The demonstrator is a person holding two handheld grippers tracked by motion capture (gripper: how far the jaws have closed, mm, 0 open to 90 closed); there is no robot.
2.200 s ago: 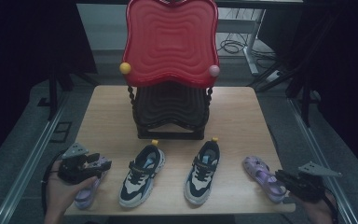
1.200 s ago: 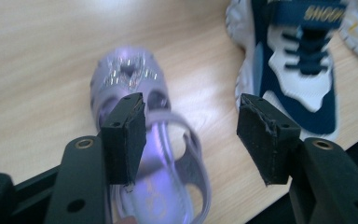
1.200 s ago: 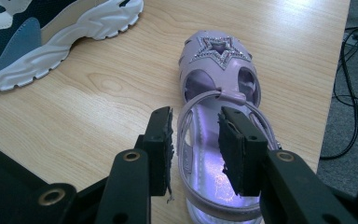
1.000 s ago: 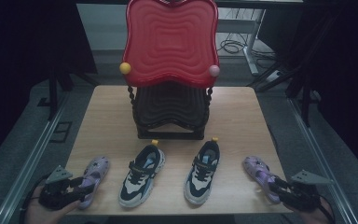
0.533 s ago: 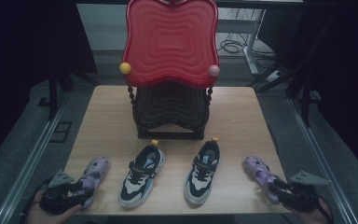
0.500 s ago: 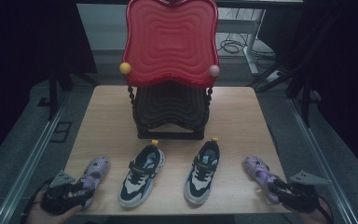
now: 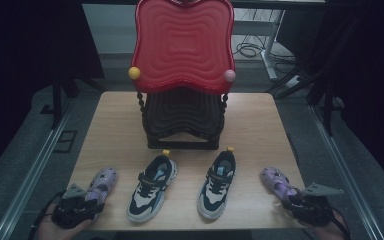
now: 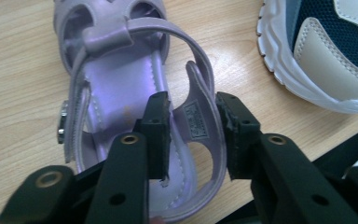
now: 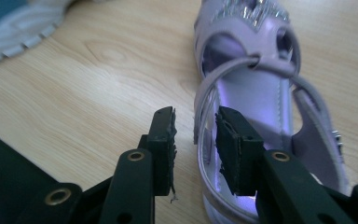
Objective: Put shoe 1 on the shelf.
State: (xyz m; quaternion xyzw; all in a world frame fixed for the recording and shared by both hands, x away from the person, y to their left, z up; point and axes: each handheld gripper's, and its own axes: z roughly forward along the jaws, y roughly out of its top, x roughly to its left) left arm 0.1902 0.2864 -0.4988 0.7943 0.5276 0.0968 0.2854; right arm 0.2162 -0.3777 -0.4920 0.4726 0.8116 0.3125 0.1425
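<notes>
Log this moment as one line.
left gripper: open, straddling left sandal heel wall | right gripper: open, straddling right sandal heel edge | sneakers: untouched

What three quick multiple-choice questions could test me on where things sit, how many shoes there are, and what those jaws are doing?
1. Where is the red chair? A at the table's far side, behind the shoes; B between the sneakers; C on the floor.
2. How many shoes are on the table? A two; B four; C six.
3. The left gripper is: A clamped on a sneaker; B straddling the heel side of the left purple sandal, jaws apart; C lifted away.

Answers: 1 A, high view. 2 B, two sneakers, two sandals. 3 B, jaws either side of it.
</notes>
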